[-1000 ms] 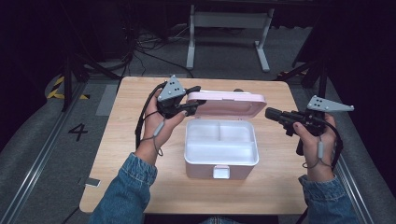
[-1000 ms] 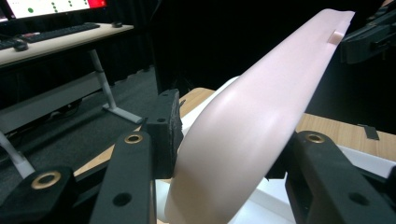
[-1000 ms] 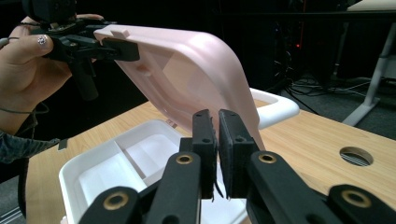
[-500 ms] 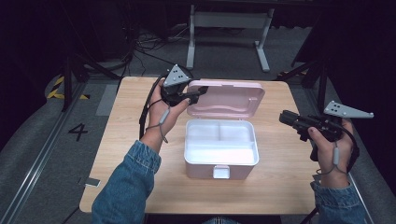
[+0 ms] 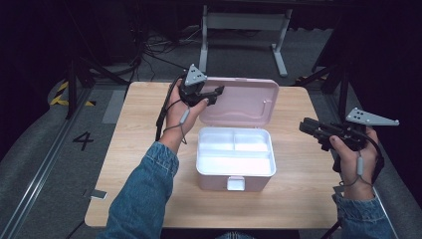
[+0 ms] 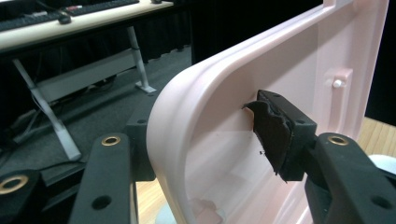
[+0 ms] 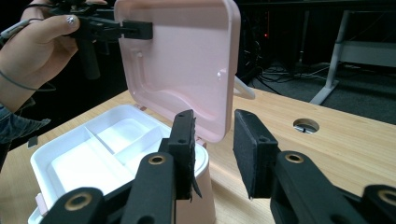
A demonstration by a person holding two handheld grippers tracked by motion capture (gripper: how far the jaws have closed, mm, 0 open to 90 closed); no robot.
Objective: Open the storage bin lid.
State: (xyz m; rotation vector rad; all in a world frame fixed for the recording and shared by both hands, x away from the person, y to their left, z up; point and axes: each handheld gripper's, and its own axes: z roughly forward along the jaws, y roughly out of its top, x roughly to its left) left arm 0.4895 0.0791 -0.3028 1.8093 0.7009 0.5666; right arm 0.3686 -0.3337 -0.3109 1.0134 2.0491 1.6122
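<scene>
A pink lunch box (image 5: pixel 236 180) stands mid-table with its white divided tray (image 5: pixel 234 149) bare. Its lid (image 5: pixel 241 102) leans back on the far hinge. My left gripper (image 5: pixel 216 93) is at the lid's left edge. In the left gripper view the lid's rim (image 6: pixel 173 140) runs between the jaws of that gripper (image 6: pixel 203 126), which have just been opening; the inner pad (image 6: pixel 273 135) stands off the rim. My right gripper (image 5: pixel 306 127) hovers right of the box. Its jaws (image 7: pixel 214 126) have just been opening, with nothing between them. The right gripper view also takes in the lid (image 7: pixel 187 56), the tray (image 7: pixel 93 154) and the left gripper (image 7: pixel 140 29).
The wooden table (image 5: pixel 144 149) has bare room left and right of the box, and a round cable hole (image 7: pixel 306 125) in its far part. A white desk frame (image 5: pixel 244 22) and cables stand on the floor behind. A "4" (image 5: pixel 83 140) is marked on the floor at left.
The lid has swung further back with my left gripper on its edge, and that gripper's jaws have widened. My right gripper has drawn away to the right and opened.
</scene>
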